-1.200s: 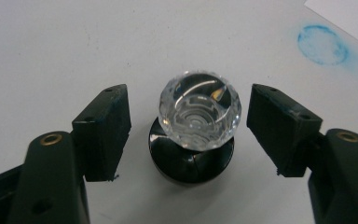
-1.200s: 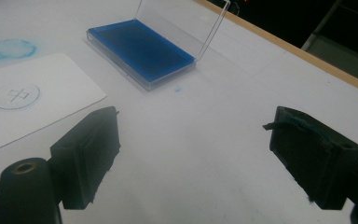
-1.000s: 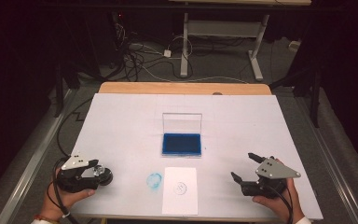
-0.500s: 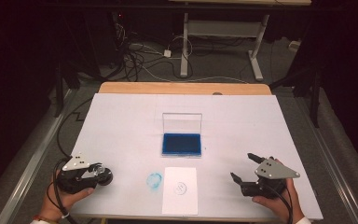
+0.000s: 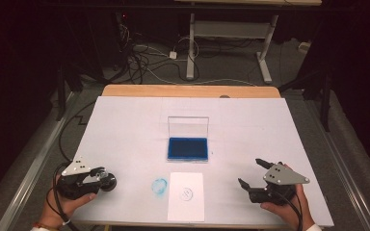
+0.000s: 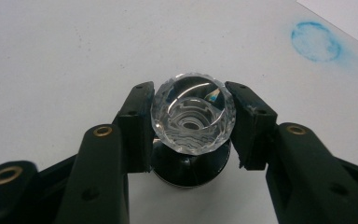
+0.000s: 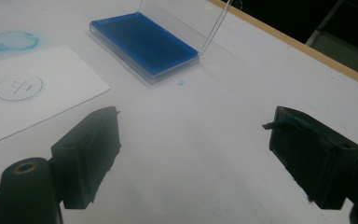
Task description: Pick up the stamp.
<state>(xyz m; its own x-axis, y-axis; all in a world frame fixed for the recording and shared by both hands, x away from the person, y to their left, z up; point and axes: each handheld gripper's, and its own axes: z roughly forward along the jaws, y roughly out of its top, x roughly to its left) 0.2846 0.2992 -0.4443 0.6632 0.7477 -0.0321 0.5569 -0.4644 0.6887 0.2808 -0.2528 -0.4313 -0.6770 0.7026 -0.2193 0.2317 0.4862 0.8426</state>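
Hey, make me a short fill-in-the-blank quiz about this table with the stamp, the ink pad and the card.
1. The left gripper is shut on the clear-handled ____.
2. The ink pad holds ink of the colour ____, and its clear lid stands open.
3. The white card lies between the ink pad and the table's ____ edge.
4. The jaws of the right gripper stand ____ with nothing between them.

Missing words: stamp; blue; near; open
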